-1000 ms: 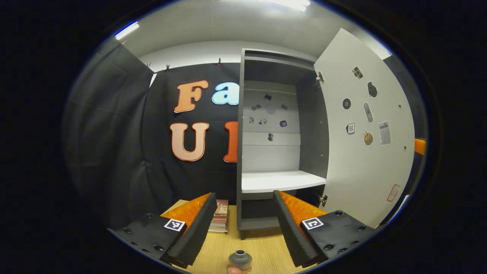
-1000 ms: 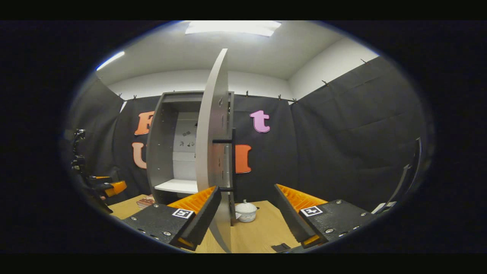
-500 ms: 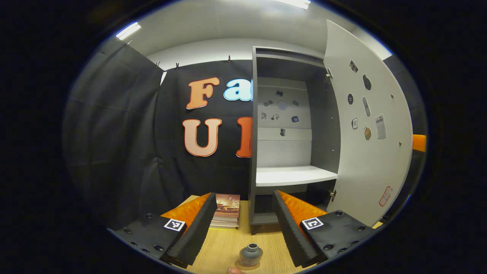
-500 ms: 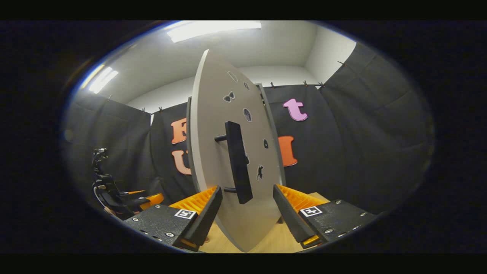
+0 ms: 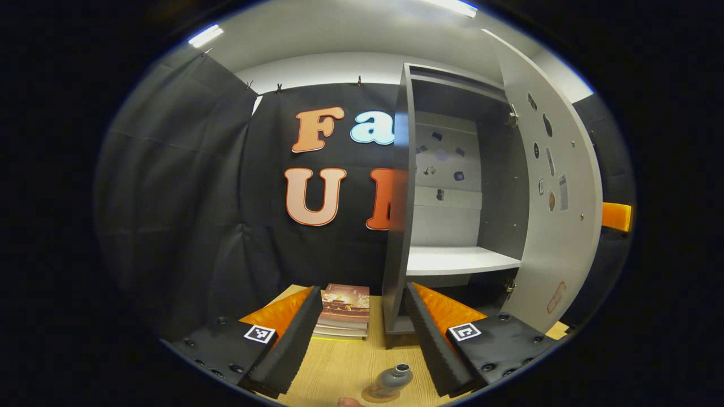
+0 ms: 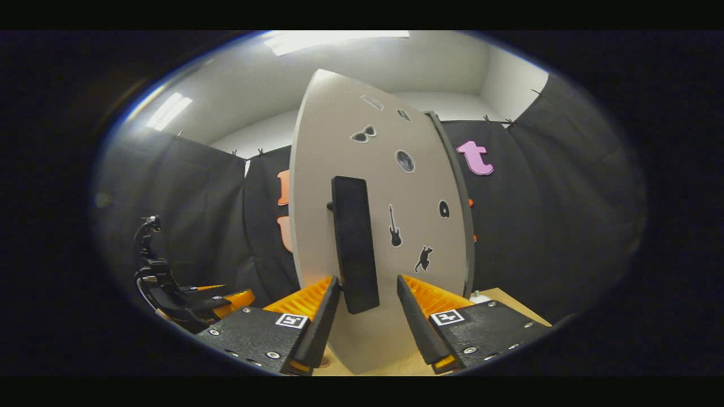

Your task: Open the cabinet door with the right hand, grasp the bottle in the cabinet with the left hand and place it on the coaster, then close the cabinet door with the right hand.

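Bottle [image 5: 393,380] is seen upright on coaster [image 5: 380,394], table front, released by the spread left gripper [image 5: 362,339]; cabinet door [image 6: 390,226] stands ajar, its handle [image 6: 353,243] straddled but ungripped by the parted right gripper [image 6: 366,322], so a glancing push may slip off.

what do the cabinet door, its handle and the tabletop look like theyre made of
Cabinet door: probably laminated board, with a smooth, matte pale grey face carrying stickers. Handle: matte black bar, plastic or painted metal, can't tell which. Tabletop: light wood or wood-look laminate, grain lines visible.
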### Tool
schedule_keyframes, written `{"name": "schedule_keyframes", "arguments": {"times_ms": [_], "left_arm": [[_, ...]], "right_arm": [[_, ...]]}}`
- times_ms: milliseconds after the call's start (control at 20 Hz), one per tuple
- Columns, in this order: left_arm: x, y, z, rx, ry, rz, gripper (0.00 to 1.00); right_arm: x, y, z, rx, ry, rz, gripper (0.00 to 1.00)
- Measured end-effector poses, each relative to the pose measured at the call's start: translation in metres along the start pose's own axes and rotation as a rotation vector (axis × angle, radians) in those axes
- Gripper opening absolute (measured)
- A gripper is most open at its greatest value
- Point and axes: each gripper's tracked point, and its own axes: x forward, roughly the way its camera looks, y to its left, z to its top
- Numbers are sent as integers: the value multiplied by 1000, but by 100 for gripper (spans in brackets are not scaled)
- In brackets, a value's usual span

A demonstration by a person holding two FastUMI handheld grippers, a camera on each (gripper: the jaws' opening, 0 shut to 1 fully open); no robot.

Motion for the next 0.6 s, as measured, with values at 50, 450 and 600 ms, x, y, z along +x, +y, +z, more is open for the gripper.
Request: {"name": "schedule_keyframes", "arguments": {"times_ms": [50,450,600], "left_arm": [[9,7,1,7,-3,-4,95],[69,50,9,49,-35,-99,95],[82,57,14,49,-45,-142,95]], "right_arm": [[5,10,-5,-28,10,-4,53],[104,65,-18,-63,17,-155,31],[134,77,-22,-59,23,-209,33]]}}
